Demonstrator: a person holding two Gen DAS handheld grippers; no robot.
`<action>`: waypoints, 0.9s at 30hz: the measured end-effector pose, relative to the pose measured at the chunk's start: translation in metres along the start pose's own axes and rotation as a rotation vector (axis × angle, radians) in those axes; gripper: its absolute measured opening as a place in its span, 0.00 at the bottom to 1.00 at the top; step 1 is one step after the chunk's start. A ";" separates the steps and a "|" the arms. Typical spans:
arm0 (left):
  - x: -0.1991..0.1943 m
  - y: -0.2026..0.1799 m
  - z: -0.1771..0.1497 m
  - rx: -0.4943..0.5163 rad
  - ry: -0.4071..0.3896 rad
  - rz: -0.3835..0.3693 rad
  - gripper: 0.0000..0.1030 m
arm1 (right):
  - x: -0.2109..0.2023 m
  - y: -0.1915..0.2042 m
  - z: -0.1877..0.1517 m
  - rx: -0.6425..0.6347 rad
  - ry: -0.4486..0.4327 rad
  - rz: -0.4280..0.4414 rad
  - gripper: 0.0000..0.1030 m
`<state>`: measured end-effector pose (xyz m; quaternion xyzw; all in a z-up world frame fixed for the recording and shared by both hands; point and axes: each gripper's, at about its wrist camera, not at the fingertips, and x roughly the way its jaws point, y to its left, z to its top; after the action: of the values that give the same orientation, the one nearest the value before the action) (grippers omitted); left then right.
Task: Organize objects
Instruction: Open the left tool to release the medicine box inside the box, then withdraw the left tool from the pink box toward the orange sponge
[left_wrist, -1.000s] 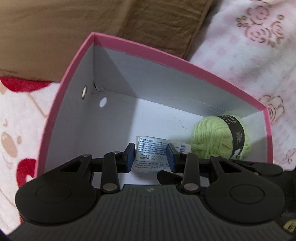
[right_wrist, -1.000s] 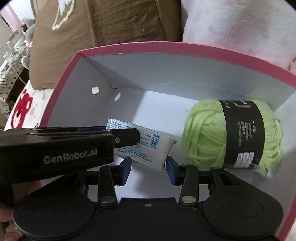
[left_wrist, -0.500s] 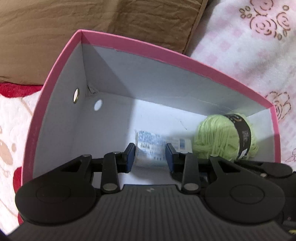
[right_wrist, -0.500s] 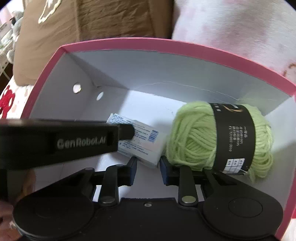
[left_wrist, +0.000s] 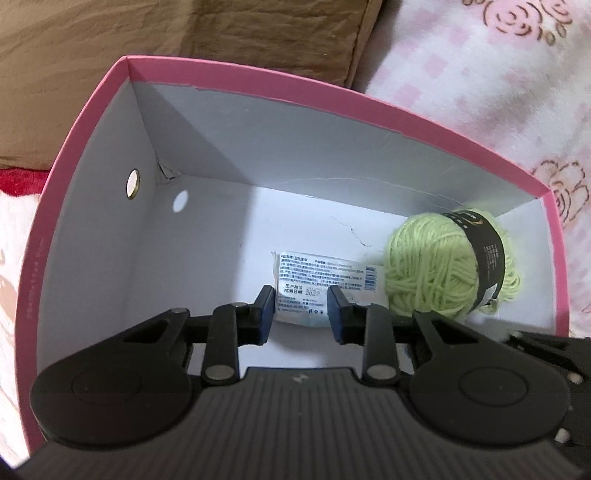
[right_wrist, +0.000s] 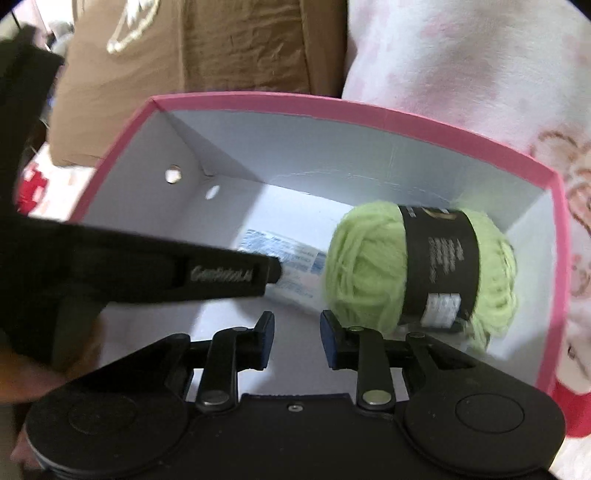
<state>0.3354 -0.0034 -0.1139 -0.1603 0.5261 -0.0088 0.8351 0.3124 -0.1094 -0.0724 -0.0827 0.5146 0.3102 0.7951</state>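
Inside the pink box (left_wrist: 92, 110), the left tool (left_wrist: 301, 314) is held over the white packet (left_wrist: 321, 280); its jaws have just been narrowing, nothing clamped between them. The right tool (right_wrist: 297, 338) is drawn fully together, empty. The packet is seen lying on the box floor, just beside the green yarn ball (right_wrist: 373, 266). A brown cushion (left_wrist: 184, 33) lies behind.
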 end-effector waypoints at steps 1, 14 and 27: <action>0.000 0.000 0.000 -0.001 0.000 -0.001 0.29 | -0.006 -0.002 -0.003 0.000 -0.011 0.007 0.32; -0.050 -0.005 -0.022 0.073 -0.074 -0.045 0.36 | -0.063 -0.007 -0.036 -0.028 -0.141 0.060 0.34; -0.144 -0.018 -0.050 0.142 -0.128 -0.060 0.38 | -0.126 0.018 -0.062 -0.159 -0.240 0.067 0.38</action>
<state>0.2293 -0.0067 -0.0027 -0.1164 0.4650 -0.0608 0.8755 0.2194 -0.1739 0.0127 -0.0904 0.3923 0.3839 0.8310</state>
